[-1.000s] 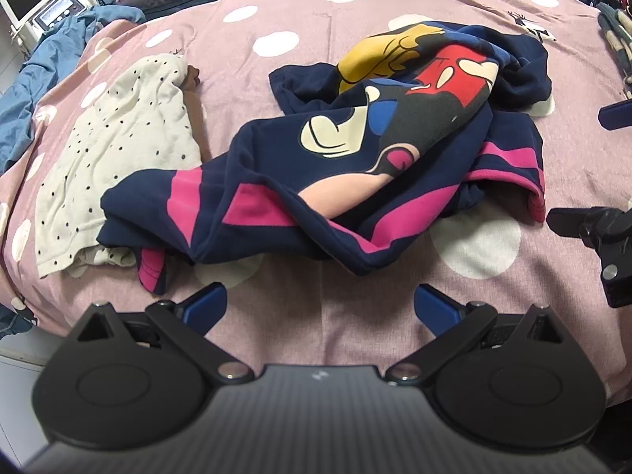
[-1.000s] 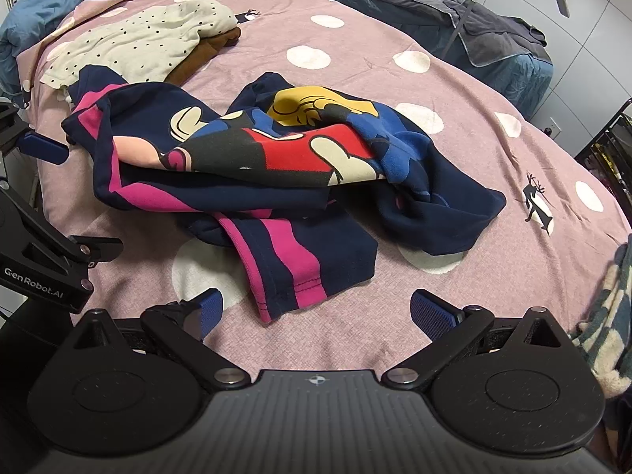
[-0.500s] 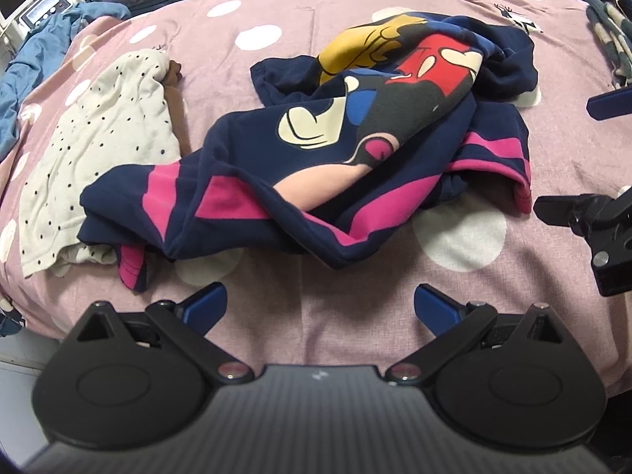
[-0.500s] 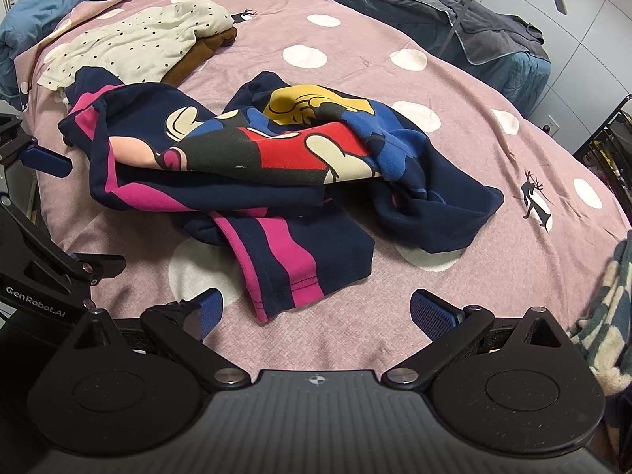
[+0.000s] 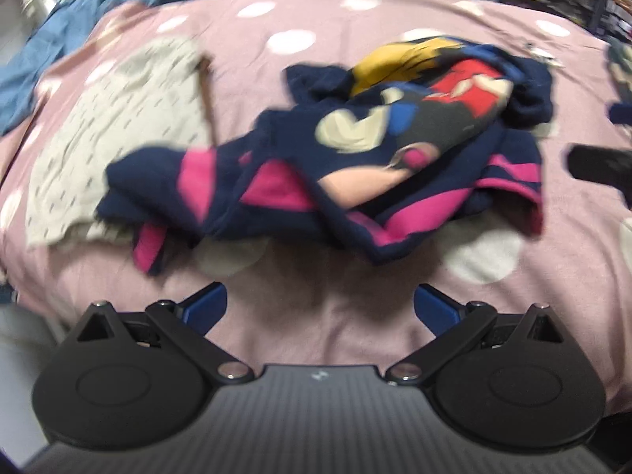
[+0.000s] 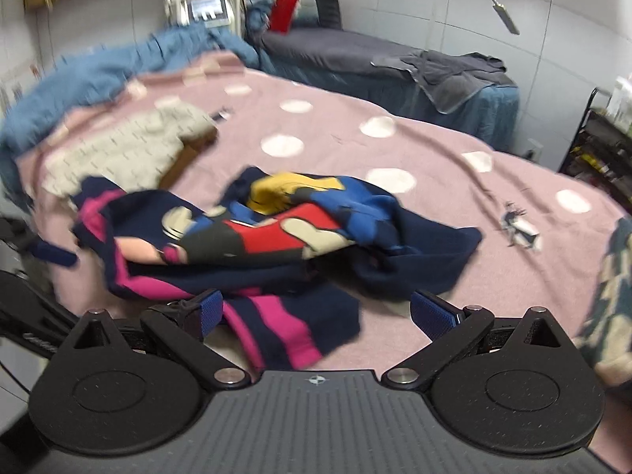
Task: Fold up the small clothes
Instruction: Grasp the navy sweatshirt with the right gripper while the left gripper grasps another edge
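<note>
A crumpled navy garment (image 5: 355, 158) with pink stripes and a cartoon print lies on the pink polka-dot bedspread (image 5: 316, 324); it also shows in the right wrist view (image 6: 256, 245). My left gripper (image 5: 320, 308) is open and empty, just short of the garment's near edge. My right gripper (image 6: 314, 312) is open, low over the garment's pink-striped corner (image 6: 276, 328), which lies between its fingers. The right gripper's finger (image 5: 596, 166) shows at the right edge of the left wrist view. Both views are blurred.
A cream dotted garment (image 5: 106, 126) with something brown under it lies left of the navy one. A blue blanket (image 6: 98, 75) sits at the bed's far left. A second bed (image 6: 375, 55), a lamp (image 6: 501, 15) and a black rack (image 6: 604, 150) stand beyond.
Both grippers have moved in towards the navy garment. The right gripper has dropped low and tilted up, so the room behind the bed now shows. Both stay open.
</note>
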Available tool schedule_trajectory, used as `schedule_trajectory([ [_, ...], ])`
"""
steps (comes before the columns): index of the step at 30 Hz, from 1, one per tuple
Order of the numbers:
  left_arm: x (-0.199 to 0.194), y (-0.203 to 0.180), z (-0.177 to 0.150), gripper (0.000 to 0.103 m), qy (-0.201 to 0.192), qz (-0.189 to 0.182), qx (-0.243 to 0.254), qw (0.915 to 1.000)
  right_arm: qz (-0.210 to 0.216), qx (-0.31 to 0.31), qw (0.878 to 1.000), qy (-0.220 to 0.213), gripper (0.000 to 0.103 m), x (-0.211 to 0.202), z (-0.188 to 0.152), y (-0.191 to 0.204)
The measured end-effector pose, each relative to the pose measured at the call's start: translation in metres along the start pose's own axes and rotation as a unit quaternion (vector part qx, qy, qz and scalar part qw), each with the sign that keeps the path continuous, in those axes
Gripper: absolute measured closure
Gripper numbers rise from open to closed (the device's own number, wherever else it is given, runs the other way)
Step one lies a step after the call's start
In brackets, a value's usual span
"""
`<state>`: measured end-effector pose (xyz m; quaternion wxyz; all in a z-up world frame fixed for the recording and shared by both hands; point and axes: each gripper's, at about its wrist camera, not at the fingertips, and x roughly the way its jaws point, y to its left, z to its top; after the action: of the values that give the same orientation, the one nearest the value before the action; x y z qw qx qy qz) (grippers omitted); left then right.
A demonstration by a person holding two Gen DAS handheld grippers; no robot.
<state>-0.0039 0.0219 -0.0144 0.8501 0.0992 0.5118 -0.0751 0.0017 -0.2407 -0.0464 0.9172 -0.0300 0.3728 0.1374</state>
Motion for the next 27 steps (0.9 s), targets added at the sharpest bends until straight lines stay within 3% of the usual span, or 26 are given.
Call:
schedule_trajectory([
  [2, -0.002, 0.007, -0.006, 0.001, -0.012, 0.029, -0.007, 0.9995, 0.03, 0.015, 0.999, -0.01, 0.0, 0.0, -0.009, 0.002],
  [4, -0.012, 0.015, -0.013, 0.003, -0.055, 0.05, -0.012, 0.9972, 0.059, 0.019, 0.998, -0.017, 0.0, 0.001, -0.019, 0.007],
  [6, -0.026, 0.025, -0.018, 0.003, -0.115, 0.049, -0.023, 0.9919, 0.077, 0.008, 0.997, -0.022, 0.0, 0.0, -0.029, 0.016],
  [8, -0.033, 0.036, -0.016, 0.005, -0.151, 0.025, -0.029, 0.9877, 0.076, -0.008, 0.996, -0.036, 0.0, -0.001, -0.034, 0.022],
  [11, -0.032, 0.048, 0.002, 0.021, -0.147, -0.015, -0.04, 0.9882, 0.061, -0.013, 0.997, -0.046, 0.0, 0.0, -0.027, 0.021],
  [14, -0.03, 0.046, 0.02, 0.024, -0.142, -0.044, -0.029, 0.9884, 0.053, 0.01, 0.997, -0.051, 0.0, 0.006, -0.011, 0.006],
  [18, -0.002, 0.021, 0.047, 0.032, -0.101, -0.026, 0.02, 0.9944, 0.026, 0.002, 0.998, -0.061, 0.0, 0.01, 0.006, -0.008],
  [19, 0.007, 0.016, 0.05, 0.059, -0.091, -0.017, 0.029, 0.9952, 0.02, -0.004, 0.998, -0.062, 0.0, 0.012, 0.009, -0.01],
  [20, 0.02, 0.013, 0.054, 0.096, -0.073, -0.019, 0.035, 0.9966, 0.016, -0.005, 0.998, -0.064, 0.0, 0.013, 0.011, -0.012],
  [22, 0.034, 0.012, 0.054, 0.096, -0.044, -0.057, 0.029, 0.997, 0.015, 0.001, 0.998, -0.06, 0.0, 0.019, 0.015, -0.019],
  [25, 0.026, 0.008, 0.038, 0.096, -0.055, -0.091, 0.026, 0.994, 0.021, 0.015, 0.998, -0.055, 0.0, 0.029, 0.019, -0.028],
  [27, 0.013, 0.01, 0.025, 0.096, -0.057, -0.139, 0.007, 0.9886, 0.018, 0.015, 0.999, -0.048, 0.0, 0.04, 0.023, -0.031],
])
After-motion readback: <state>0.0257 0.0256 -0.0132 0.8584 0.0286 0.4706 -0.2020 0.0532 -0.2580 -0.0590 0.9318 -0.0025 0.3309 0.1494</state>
